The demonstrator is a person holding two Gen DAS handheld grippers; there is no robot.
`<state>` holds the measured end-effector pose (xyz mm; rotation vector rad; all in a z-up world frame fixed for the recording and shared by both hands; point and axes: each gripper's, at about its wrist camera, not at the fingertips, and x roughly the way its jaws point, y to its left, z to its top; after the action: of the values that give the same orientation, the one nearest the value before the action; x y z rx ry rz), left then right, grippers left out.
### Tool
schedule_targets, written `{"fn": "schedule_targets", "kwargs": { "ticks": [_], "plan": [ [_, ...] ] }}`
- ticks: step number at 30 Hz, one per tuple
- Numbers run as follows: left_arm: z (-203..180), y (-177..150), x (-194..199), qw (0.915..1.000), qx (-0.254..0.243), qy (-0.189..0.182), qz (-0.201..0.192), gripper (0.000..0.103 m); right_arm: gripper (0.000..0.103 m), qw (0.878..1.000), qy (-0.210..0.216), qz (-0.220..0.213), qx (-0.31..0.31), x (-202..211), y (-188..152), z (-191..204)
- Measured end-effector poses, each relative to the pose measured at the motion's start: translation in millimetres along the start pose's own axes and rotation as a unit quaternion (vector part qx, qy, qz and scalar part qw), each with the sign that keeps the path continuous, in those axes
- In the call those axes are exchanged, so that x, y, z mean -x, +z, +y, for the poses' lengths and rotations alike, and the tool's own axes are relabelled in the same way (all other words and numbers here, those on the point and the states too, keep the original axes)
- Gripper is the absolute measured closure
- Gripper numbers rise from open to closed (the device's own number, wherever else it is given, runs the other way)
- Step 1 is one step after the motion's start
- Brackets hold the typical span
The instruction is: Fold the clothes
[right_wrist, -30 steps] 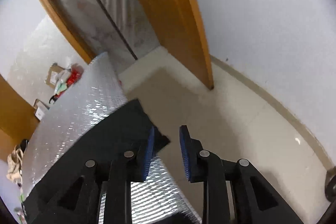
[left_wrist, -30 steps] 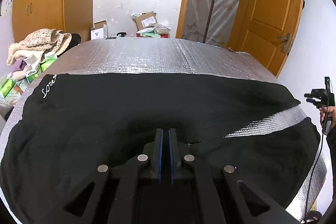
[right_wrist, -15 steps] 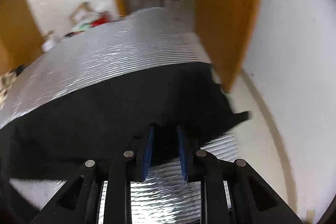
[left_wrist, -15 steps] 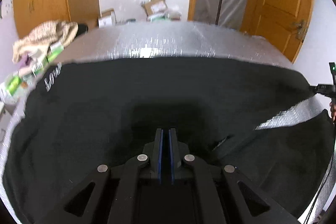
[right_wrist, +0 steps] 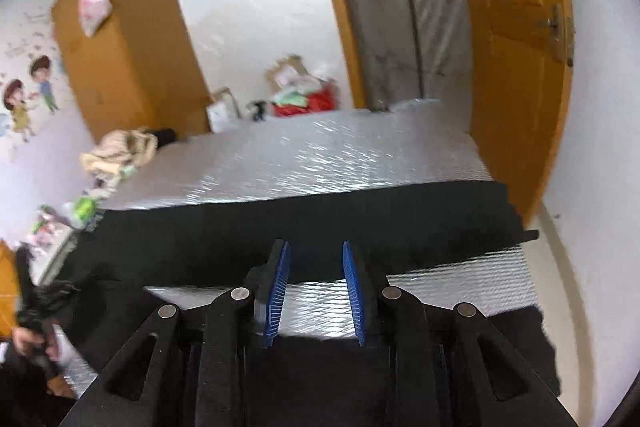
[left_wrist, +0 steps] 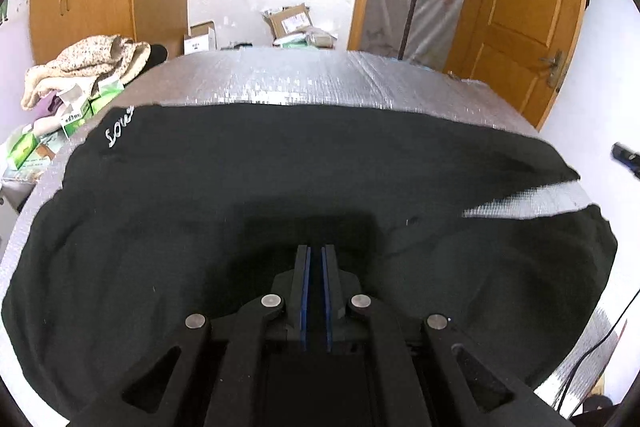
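Observation:
A black garment with white script lettering lies spread over the silver foil-covered table. My left gripper hovers low over the garment's near middle, its blue pads almost together; whether cloth is pinched between them is not visible. In the right wrist view the same garment crosses the table, with a strip of bare foil dividing it from a nearer black part. My right gripper hangs above that strip, its jaws opening with nothing between them.
A beige cloth heap and green boxes sit off the table's left side. Cardboard boxes stand beyond the far edge. A wooden door and bare floor lie to the right. A hand shows at the lower left.
My right gripper swung from over the floor beside the table to above the garment and rolled level; its jaws narrowed, then widened. The left gripper shifted slightly and stayed shut.

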<state>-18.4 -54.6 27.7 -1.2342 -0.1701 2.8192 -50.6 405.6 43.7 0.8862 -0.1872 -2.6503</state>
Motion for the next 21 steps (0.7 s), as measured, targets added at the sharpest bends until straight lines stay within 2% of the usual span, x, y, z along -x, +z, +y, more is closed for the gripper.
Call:
{"fn": "schedule_targets", "kwargs": {
  "ticks": [5,8,10,15,17,21],
  "plan": [
    [-3.1,-10.2,14.9,0.9999,-0.002,-0.009,-0.010,0.098,0.074,0.997,0.011,-0.075,-0.005,64.9,6.6,8.8],
    [-3.8,-12.1,26.7,0.9997,-0.007,-0.011,-0.023,0.098,0.074,0.994,-0.003,-0.112,-0.001,101.5,14.9,17.0],
    [-3.1,-13.8,32.8,0.9995,-0.008,-0.012,-0.028,0.098,0.074,0.993,-0.021,-0.119,0.005,116.1,15.2,20.1],
    [-3.2,-23.0,37.8,0.9995,-0.011,-0.013,-0.027,0.098,0.074,0.993,-0.059,-0.096,0.020,123.3,-3.2,26.7],
    [-7.1,-27.4,34.3,0.9995,-0.016,-0.018,-0.020,0.098,0.074,0.995,-0.071,-0.071,0.008,104.6,-25.0,24.9],
    [-24.0,-34.9,26.0,0.9987,-0.038,-0.034,-0.006,0.098,0.074,0.998,-0.068,-0.007,-0.018,57.2,-64.4,32.1]
  ]
}}
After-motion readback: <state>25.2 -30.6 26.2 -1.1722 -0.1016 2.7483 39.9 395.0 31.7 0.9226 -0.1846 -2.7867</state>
